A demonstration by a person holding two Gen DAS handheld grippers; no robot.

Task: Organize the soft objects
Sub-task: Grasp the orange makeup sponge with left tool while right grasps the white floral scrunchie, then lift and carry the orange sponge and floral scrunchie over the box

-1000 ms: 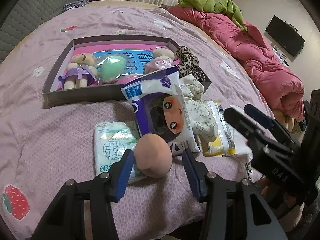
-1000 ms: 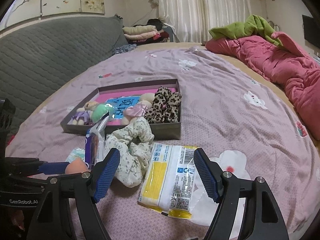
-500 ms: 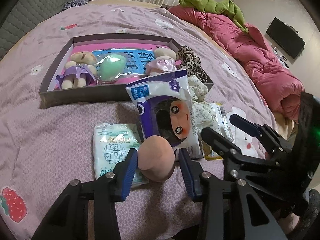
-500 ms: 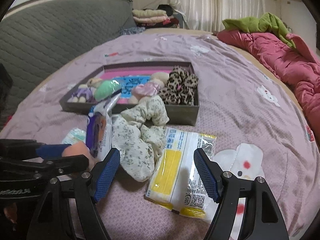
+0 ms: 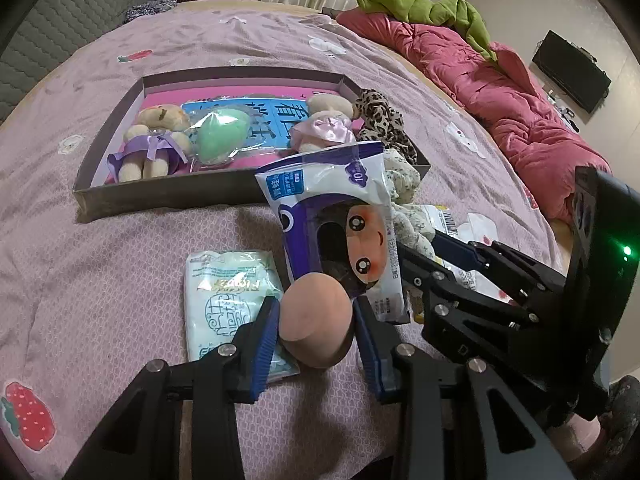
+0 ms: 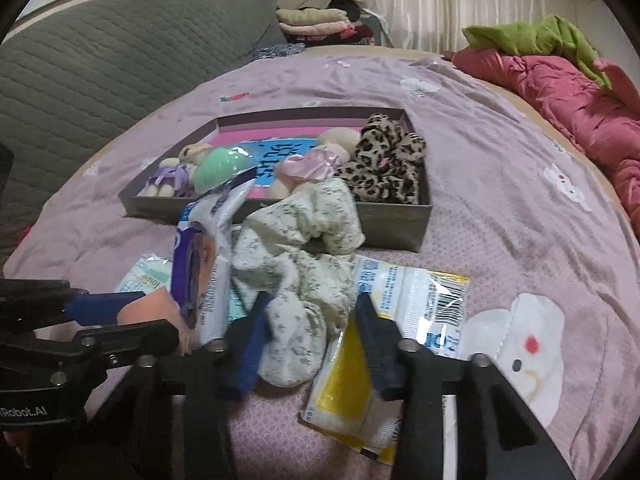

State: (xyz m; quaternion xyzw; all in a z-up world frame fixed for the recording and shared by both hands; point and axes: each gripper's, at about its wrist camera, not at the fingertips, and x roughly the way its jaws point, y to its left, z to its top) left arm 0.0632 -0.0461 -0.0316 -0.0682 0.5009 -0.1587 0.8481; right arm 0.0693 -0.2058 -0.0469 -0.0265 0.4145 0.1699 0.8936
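The left gripper (image 5: 316,330) has its two blue jaws pressed on both sides of a peach sponge ball (image 5: 316,320), low in the middle of the left view. The ball leans on a purple pack with a cartoon face (image 5: 340,224), which stands up just behind it. A pale green wipes pack (image 5: 228,296) lies flat to the left, partly under one jaw.

The right gripper (image 6: 312,344) has its jaws apart around a white flowered scrunchie (image 6: 296,256), low in the middle of the right view. I cannot tell if they touch it. A yellow and white pack (image 6: 404,312) lies under the right jaw.

Higher up sits a shallow box (image 5: 168,196) on the purple bedspread (image 5: 80,280). Inside are a teddy in a purple dress (image 5: 154,140), a green sponge (image 5: 222,136), a teddy in pink (image 5: 324,128) and a leopard scrunchie (image 6: 384,164).
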